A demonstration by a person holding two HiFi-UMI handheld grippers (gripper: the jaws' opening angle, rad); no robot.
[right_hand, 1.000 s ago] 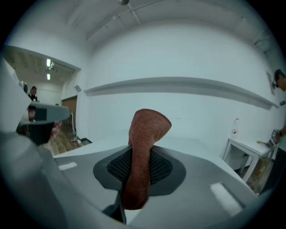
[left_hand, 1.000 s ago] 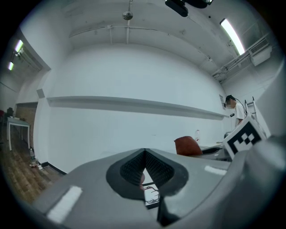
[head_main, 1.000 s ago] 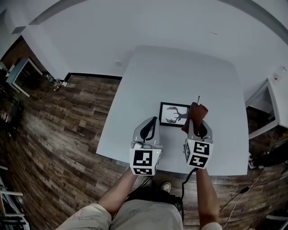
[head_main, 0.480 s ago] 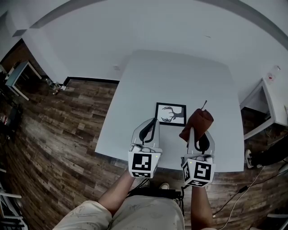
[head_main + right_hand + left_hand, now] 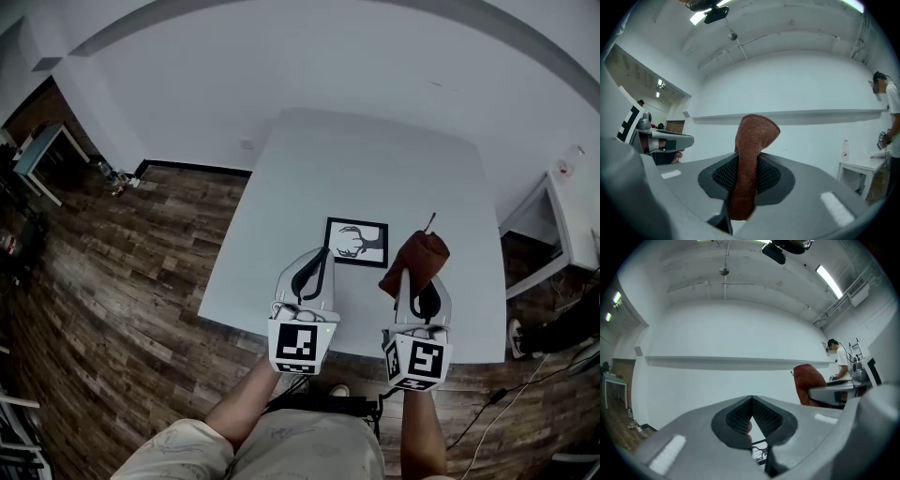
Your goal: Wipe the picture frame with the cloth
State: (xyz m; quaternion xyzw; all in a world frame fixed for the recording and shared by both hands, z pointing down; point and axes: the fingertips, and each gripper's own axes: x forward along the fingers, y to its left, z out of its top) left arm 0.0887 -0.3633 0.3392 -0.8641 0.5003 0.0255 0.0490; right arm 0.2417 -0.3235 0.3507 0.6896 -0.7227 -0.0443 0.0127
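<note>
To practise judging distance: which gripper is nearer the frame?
Left. The left gripper is by the picture frame, at its left edge; the right gripper, gripping the cloth, is off its right side.

Picture frame [image 5: 356, 242]: black border, white sheet with a dark antlered-deer drawing; flat on the white table [image 5: 375, 169], towards its near edge.
Cloth [image 5: 415, 262]: rust-brown, folded lengthwise, upright with its top curled over; pinched between the right gripper's [image 5: 747, 180] jaws, just right of the frame.
</note>
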